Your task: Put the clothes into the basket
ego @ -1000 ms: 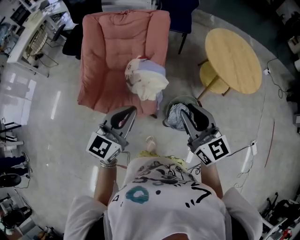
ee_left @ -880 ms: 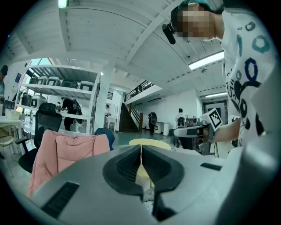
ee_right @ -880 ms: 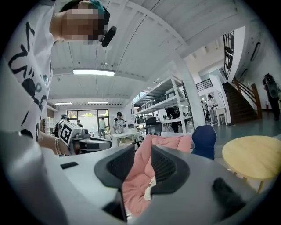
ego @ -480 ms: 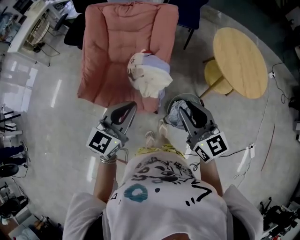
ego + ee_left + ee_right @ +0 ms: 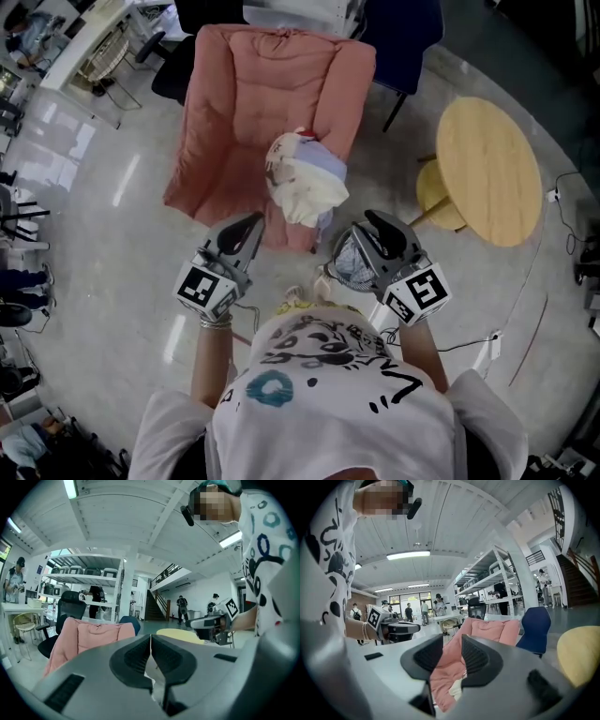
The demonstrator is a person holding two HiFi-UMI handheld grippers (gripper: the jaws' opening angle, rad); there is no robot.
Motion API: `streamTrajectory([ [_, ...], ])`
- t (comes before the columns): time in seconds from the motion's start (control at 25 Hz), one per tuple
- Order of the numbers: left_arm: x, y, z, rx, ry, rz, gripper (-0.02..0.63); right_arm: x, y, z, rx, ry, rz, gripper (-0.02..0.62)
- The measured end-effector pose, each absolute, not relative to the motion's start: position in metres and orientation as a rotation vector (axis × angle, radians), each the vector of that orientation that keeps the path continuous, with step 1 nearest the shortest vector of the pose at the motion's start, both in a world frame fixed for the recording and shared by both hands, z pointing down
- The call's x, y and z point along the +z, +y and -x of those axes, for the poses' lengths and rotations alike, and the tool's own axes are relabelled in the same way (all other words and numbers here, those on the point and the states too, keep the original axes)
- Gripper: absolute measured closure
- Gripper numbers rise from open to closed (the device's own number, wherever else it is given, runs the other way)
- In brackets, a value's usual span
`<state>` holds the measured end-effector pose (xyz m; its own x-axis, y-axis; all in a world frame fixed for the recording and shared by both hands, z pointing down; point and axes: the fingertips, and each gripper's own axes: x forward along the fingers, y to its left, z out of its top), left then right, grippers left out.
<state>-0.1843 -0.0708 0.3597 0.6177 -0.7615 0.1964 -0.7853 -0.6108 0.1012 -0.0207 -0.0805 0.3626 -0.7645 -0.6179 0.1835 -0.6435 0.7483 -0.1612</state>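
Observation:
A pile of white, cream and pale blue clothes [image 5: 305,178] lies on the right side of the pink armchair [image 5: 253,112]. To its lower right, a round basket [image 5: 349,267] with grey-blue cloth in it stands on the floor. My right gripper [image 5: 370,220] partly covers the basket. Its jaws are open and have just been opening a little, with nothing between them [image 5: 452,649]; through the gap I see the armchair [image 5: 492,632] and a pale garment [image 5: 457,688]. My left gripper [image 5: 251,223] hovers off the chair's front edge, shut and empty [image 5: 150,639].
A round wooden table [image 5: 487,169] and a yellow stool [image 5: 433,186] stand right of the chair, and a blue chair [image 5: 403,37] behind it. Desks and office chairs line the far left. Cables trail on the floor at right. People stand far off in the gripper views.
Both grippers have moved forward toward the armchair and the clothes pile. The right gripper now sits further over the basket. The left jaws remain shut.

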Motion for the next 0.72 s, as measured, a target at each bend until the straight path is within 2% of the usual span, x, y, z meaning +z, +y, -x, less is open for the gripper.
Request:
streamTrajectory([
  [0.28,0.373,-0.089,0.19,0.189,-1.379,-2.592,0.588,0.378,-0.112,0.019,0.326,-2.843,-0.925,0.485],
  [0.72,0.43,-0.124,0.196,0.247,-1.231,-2.547,0.587,0.425,-0.151,0.027,0.477,-2.779,-0.948,0.469],
])
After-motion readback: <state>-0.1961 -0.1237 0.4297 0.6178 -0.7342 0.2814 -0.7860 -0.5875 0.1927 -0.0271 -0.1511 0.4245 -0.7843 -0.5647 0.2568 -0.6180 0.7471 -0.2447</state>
